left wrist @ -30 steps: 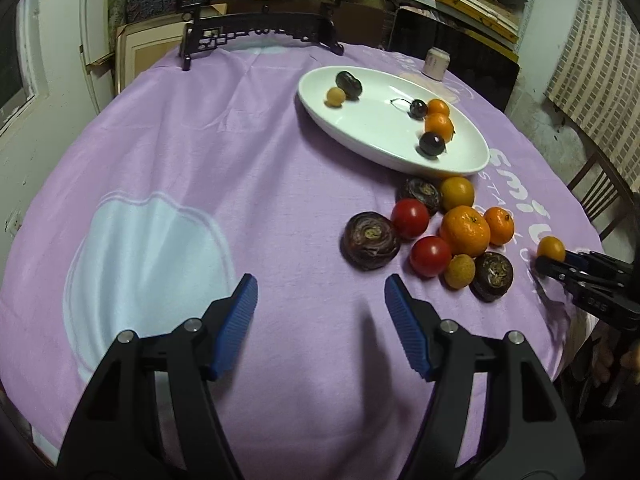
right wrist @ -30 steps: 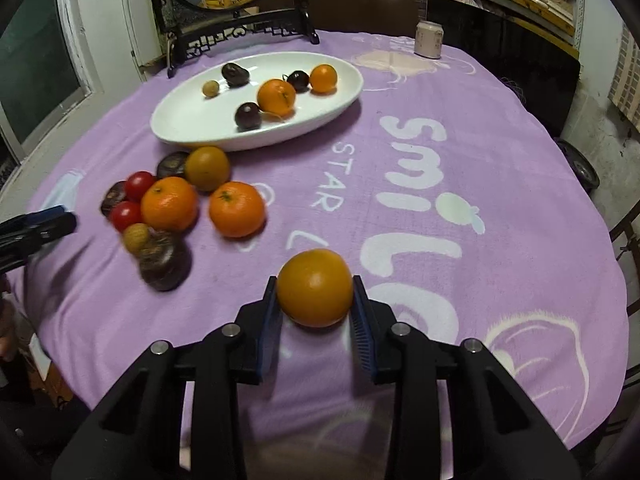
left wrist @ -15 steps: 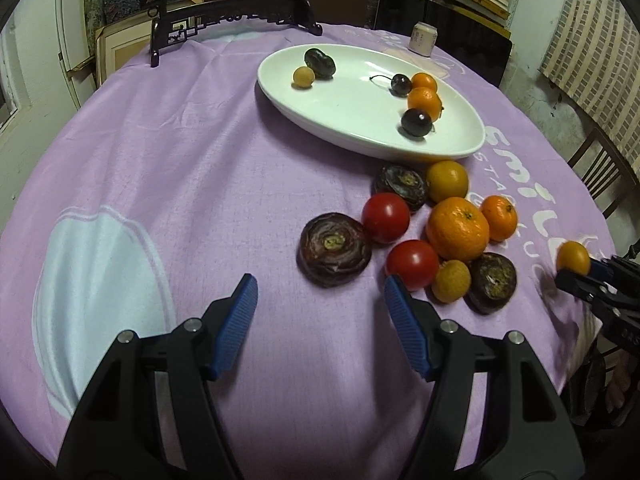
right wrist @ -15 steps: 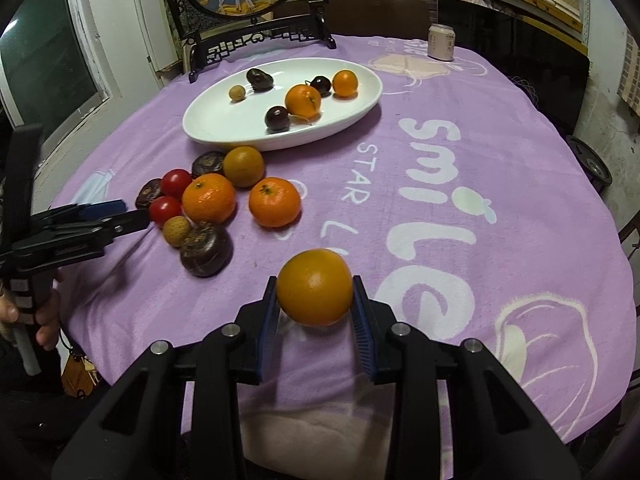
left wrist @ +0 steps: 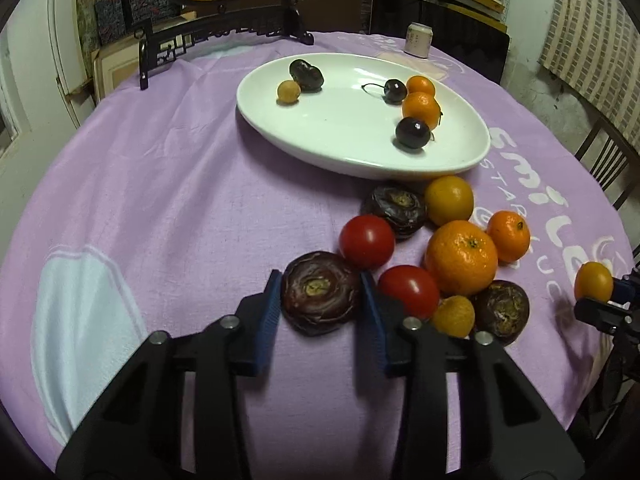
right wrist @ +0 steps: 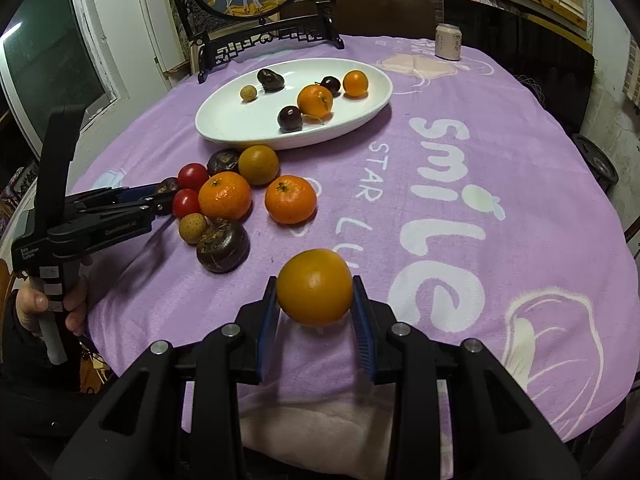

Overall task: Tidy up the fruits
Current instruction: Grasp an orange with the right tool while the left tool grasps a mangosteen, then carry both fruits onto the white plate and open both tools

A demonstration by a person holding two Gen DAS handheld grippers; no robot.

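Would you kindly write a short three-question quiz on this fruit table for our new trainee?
1. True or false: the white oval ceramic plate holds six fruits.
2. Which fruit sits between the blue pads of the left gripper? A) a red tomato B) the dark brown wrinkled round fruit C) a mandarin
3. Fill in: the right gripper is shut on the smooth yellow-orange round fruit, held above the ____ tablecloth.

Key: 1 true: two orange fruits, two dark cherries, one small yellow fruit and one dark wrinkled one. 2 B; the jaws are closing and the pads already touch it. 3 purple.
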